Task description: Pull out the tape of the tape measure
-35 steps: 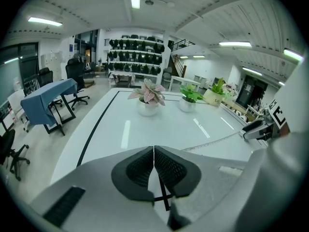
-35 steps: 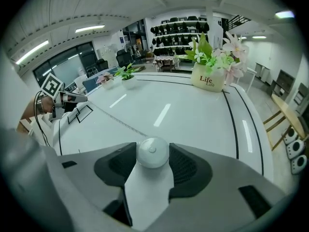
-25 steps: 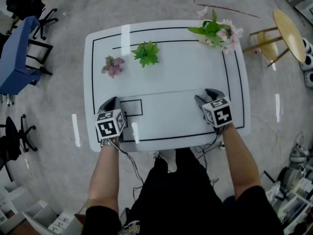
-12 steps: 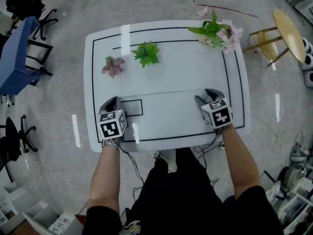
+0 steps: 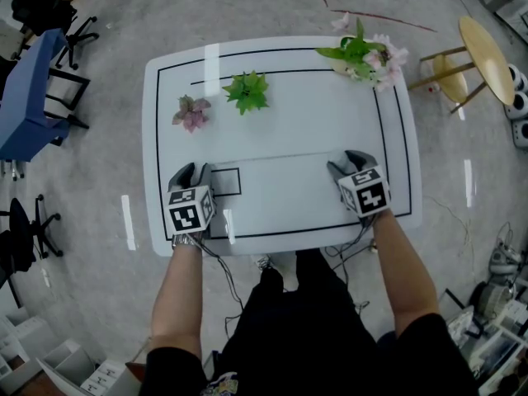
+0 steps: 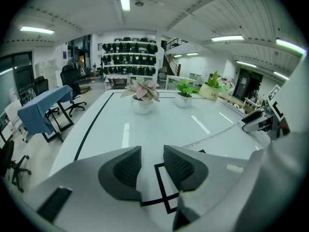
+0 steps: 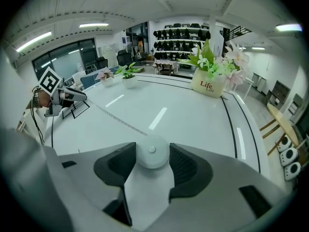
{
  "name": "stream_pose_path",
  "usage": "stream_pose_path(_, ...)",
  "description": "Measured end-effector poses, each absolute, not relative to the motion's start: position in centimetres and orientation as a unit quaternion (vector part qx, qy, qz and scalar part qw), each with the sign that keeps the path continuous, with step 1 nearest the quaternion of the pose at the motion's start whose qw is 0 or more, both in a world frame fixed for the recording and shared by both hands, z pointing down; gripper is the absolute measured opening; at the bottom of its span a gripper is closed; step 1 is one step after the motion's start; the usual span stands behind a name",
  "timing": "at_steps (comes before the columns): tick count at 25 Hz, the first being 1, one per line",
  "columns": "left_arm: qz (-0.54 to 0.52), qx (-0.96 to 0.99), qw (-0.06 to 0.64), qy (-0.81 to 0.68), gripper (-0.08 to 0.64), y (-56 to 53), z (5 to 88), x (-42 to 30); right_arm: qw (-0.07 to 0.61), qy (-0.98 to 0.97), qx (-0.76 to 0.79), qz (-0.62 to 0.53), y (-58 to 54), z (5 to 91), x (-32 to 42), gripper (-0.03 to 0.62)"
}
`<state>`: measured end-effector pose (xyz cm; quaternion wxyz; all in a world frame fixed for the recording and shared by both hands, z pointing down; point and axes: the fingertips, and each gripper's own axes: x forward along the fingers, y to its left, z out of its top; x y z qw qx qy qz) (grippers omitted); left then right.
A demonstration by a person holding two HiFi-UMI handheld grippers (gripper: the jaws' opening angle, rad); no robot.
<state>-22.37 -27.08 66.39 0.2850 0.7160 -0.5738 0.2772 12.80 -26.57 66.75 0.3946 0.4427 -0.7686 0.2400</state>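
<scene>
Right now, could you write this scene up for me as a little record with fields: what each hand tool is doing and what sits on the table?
Surface: white table with black outlines
Right hand: right gripper shut on the round white tape measure
Tape state: tape pulled out, lying across the table toward the other hand
Left hand: left gripper, jaws have just been opening, nothing between them
Far side: pink-leaved plant, green plant, flower pot
</scene>
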Motion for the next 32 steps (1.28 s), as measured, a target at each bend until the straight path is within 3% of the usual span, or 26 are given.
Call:
stream_pose_path(13, 0.264, 0.729, 0.289, -0.561, 0.158, -26.9, 66.0, -21.5, 0.39, -0.77, 0.443, 0.242, -26.5, 66.6, 12.9, 0.216)
stream_pose_path(17, 0.251, 0.741, 0.285, -0.553, 0.209, -27.0, 65.4, -21.0, 0.391, -0.771, 0.442, 0.24, -26.5, 66.6, 12.8, 0.215)
stream_pose_path(32, 0.209, 0.781, 0.223, -0.544, 0.241, -26.2, 58.9, -20.2, 0.343, -0.801, 0.456, 0.184, -26.8, 60.4, 10.1, 0.205)
